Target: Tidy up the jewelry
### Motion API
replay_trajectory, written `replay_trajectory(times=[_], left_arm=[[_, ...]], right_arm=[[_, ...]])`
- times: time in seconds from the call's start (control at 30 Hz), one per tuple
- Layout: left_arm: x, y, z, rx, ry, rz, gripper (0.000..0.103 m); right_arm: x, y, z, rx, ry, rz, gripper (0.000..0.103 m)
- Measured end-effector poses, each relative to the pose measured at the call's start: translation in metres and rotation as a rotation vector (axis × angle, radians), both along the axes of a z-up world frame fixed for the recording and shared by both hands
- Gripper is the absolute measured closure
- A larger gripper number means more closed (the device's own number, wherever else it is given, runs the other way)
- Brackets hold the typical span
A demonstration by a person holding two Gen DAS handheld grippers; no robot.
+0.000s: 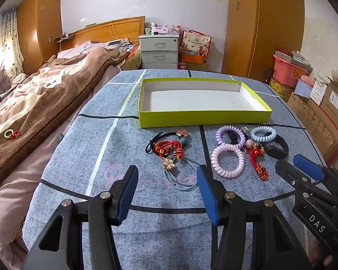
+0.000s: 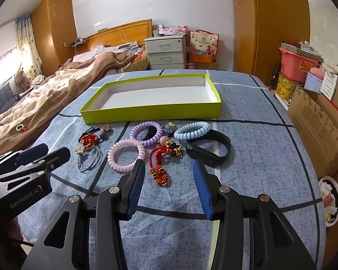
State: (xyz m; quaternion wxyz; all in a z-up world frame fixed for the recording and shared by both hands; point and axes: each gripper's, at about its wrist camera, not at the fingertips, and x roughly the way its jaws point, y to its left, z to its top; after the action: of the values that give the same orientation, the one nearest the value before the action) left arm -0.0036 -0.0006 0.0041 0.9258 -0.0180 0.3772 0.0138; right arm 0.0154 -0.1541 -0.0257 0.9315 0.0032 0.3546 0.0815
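Left wrist view: left gripper (image 1: 166, 177) hovers with jaws wide apart and nothing between them, just short of the red-and-flower cluster (image 1: 169, 151) on the blue tabletop (image 1: 78, 157); green box (image 1: 202, 115) beyond holds nothing. Right wrist view: right gripper (image 2: 169, 168) likewise apart and unladen, just before the red knotted charm (image 2: 158, 162), pink coil band (image 2: 126, 155) beside. Step looks like first pick; next move likely calls for lowering onto one piece and closing.
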Motion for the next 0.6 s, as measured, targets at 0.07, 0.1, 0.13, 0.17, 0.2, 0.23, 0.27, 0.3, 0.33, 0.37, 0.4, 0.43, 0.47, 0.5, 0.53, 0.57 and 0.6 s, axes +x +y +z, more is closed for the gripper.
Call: replay_trajectory(times=[0.07,0.1,0.13,0.17,0.2,0.23,0.27,0.3,0.33,0.37,0.4,0.43,0.47,0.5,0.53,0.57,0.6], left_arm=[[0.0007,-0.0006,0.0002,0.005,0.000,0.000,0.047],[0.0001,-0.0002,0.0002,0.002,-0.001,-0.001,0.047],[0.0002,-0.0006,0.0004,0.003,-0.001,-0.001,0.047],[0.0003,-0.0006,0.0003,0.005,-0.001,-0.001,0.047],[0.0001,-0.0001,0.0004,0.004,-0.001,-0.001,0.047],[0.0000,-0.0004,0.0005,0.004,-0.001,-0.002,0.047],[-0.0003,-0.0006,0.0006,0.004,-0.001,-0.002,0.047],[-0.0003,-0.0006,0.0006,0.003,-0.002,-0.001,0.047],[-0.0003,-0.0010,0.0006,0.003,-0.002,-0.001,0.047],[-0.0003,-0.0016,0.0011,0.004,-0.001,-0.004,0.047],[-0.0002,-0.0019,0.0012,0.004,-0.001,-0.003,0.047],[-0.0002,-0.0022,0.0013,0.004,-0.002,-0.004,0.047],[0.0004,-0.0025,0.0012,0.005,-0.001,-0.005,0.047],[0.0001,-0.0019,0.0010,0.004,0.000,-0.004,0.047],[-0.0002,-0.0020,0.0009,0.004,-0.001,-0.003,0.047],[0.0002,-0.0025,0.0007,0.004,-0.001,-0.002,0.047],[0.0000,-0.0020,0.0007,0.003,0.000,-0.003,0.047]], right_arm=[[-0.0001,0.0001,-0.0006,0.001,0.002,0.002,0.058],[0.0000,-0.0003,-0.0003,0.001,0.002,0.000,0.058],[-0.0001,-0.0004,-0.0003,0.001,0.002,-0.002,0.058],[-0.0002,-0.0005,-0.0004,0.002,0.002,-0.003,0.058],[-0.0006,-0.0003,-0.0004,0.001,0.003,-0.004,0.058],[-0.0007,-0.0004,-0.0004,0.000,0.003,-0.004,0.058],[-0.0013,-0.0003,-0.0006,0.001,0.003,-0.004,0.058],[-0.0012,-0.0002,-0.0006,0.001,0.004,-0.003,0.058],[-0.0017,-0.0002,-0.0006,0.001,0.004,-0.003,0.058],[-0.0019,-0.0003,-0.0006,0.001,0.002,-0.004,0.058],[-0.0013,-0.0002,-0.0004,0.001,0.004,-0.004,0.058],[-0.0014,-0.0001,-0.0005,0.000,0.005,-0.003,0.058],[-0.0020,0.0001,-0.0010,-0.002,0.005,-0.004,0.058],[-0.0018,-0.0006,-0.0005,0.001,0.004,-0.004,0.058],[-0.0023,-0.0007,-0.0004,0.002,0.004,-0.004,0.058],[-0.0025,-0.0006,-0.0003,0.000,0.003,-0.004,0.058],[-0.0031,-0.0006,-0.0003,0.000,0.003,-0.004,0.058]])
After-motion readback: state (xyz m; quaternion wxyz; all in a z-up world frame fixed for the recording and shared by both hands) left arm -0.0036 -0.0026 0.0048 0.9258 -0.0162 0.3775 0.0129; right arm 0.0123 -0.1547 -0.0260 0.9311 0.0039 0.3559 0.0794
